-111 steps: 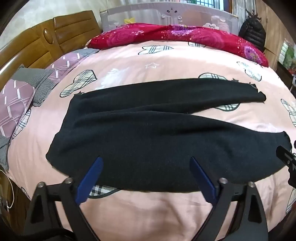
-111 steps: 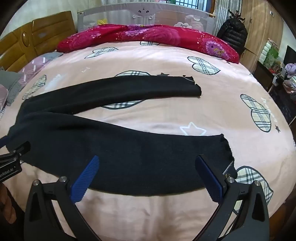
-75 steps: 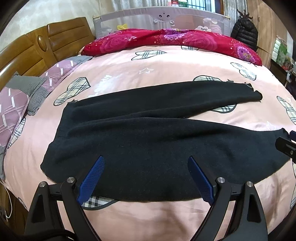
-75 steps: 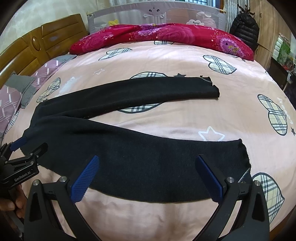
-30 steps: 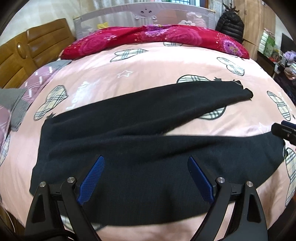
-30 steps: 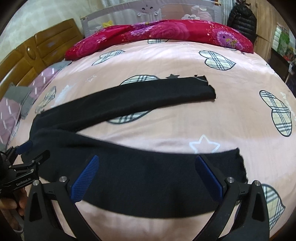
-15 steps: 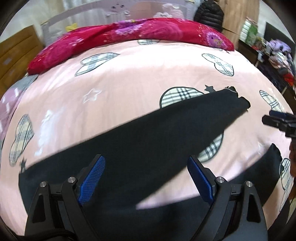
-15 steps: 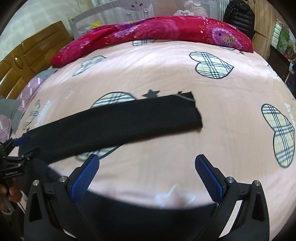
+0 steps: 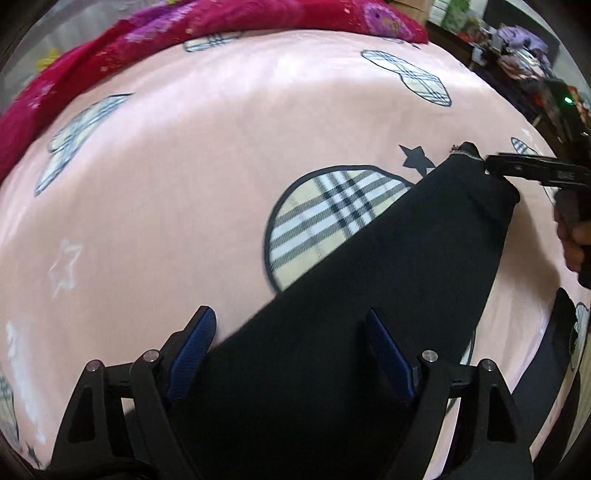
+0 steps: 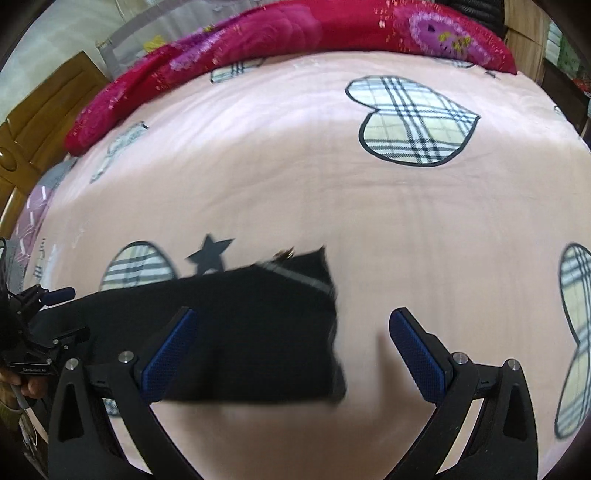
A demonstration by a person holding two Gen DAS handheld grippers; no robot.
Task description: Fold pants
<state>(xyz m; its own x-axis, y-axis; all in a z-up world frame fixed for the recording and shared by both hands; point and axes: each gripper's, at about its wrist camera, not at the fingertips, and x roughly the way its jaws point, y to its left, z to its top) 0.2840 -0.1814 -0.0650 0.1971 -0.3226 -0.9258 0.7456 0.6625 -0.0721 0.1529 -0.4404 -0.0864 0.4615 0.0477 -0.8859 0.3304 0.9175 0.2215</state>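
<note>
Black pants (image 9: 369, 295) lie spread on a pink bed cover. In the left wrist view the far leg runs from between my fingers up to its cuff (image 9: 476, 162) at the right. My left gripper (image 9: 291, 354) is open, low over this leg's upper part. The right gripper (image 9: 532, 171) shows there at the cuff's end. In the right wrist view my right gripper (image 10: 295, 350) is open, with the far leg's cuff end (image 10: 288, 317) between its fingers. The near leg (image 9: 550, 365) shows only as a strip at the lower right.
The pink cover (image 10: 332, 184) has plaid hearts and stars. A red flowered quilt (image 10: 295, 33) lies along the far edge. A wooden headboard (image 10: 40, 122) and pillows (image 10: 33, 206) are at the left. Cluttered furniture (image 9: 517, 44) stands beyond the bed at the right.
Both grippers have moved forward and down, from over the near leg to the far leg. The left one sits over its upper part, the right one at its cuff. Both stayed open.
</note>
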